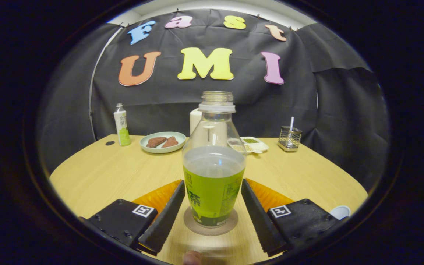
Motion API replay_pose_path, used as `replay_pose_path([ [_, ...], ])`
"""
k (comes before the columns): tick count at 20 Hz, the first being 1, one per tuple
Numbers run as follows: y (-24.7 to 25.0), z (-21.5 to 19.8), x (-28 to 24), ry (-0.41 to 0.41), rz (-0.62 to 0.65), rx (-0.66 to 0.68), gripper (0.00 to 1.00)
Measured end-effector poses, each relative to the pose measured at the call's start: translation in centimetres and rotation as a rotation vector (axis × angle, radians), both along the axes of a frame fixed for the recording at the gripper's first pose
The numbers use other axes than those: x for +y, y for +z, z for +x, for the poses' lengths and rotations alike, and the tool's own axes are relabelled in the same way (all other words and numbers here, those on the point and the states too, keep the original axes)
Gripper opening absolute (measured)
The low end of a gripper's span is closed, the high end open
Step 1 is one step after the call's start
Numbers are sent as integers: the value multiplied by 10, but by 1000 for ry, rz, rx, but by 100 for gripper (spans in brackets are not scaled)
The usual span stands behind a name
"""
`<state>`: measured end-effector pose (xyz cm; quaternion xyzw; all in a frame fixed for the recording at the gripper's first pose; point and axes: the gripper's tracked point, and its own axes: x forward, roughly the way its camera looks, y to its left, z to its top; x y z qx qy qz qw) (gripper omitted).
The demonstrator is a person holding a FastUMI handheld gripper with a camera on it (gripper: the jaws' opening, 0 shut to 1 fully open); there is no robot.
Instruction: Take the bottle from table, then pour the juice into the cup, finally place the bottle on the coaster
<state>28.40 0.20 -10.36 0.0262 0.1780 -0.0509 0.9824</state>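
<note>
Nearest: a fingertip at the lower edge, just behind the gripper. Gripper's two fingers spread wide, one on each side of the bottle, a clear gap on both sides; neither pad touches it. Between them: clear plastic bottle with green label, cap off, standing upright, liquid up to about the shoulder of the label. It sits squarely on a round brown coaster on the pale wooden table. To the near right, just beyond the right finger mount, the rim of a small white cup; its contents cannot be seen from here. Judgement: bottle upright on the coaster with fingers opened around it suggests the placing step is done or at the point of release; whether juice was poured cannot be confirmed, since the cup's inside is hidden. What looks left, if anything, is backing the fingers straight away without nudging the bottle. Farther out, mid-table: pale green plate holding two brown pieces left of the bottle; a shallow white tray with green and pale contents to the right. Far left: small white-and-green bottle. Far right: wire mesh holder with a utensil standing in it. A white container stands partly hidden behind the bottle.
</note>
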Motion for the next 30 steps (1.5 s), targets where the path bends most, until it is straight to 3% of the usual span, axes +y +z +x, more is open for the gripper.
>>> replay_pose_path([
  [8, 20, -25, 1, 29, -10, -50, 99],
  [15, 72, -99, -10, -22, -80, -158, 99],
  [22, 135, -174, 16, 25, -79, -295, 99],
  [30, 133, -243, 41, 73, -49, -339, 99],
])
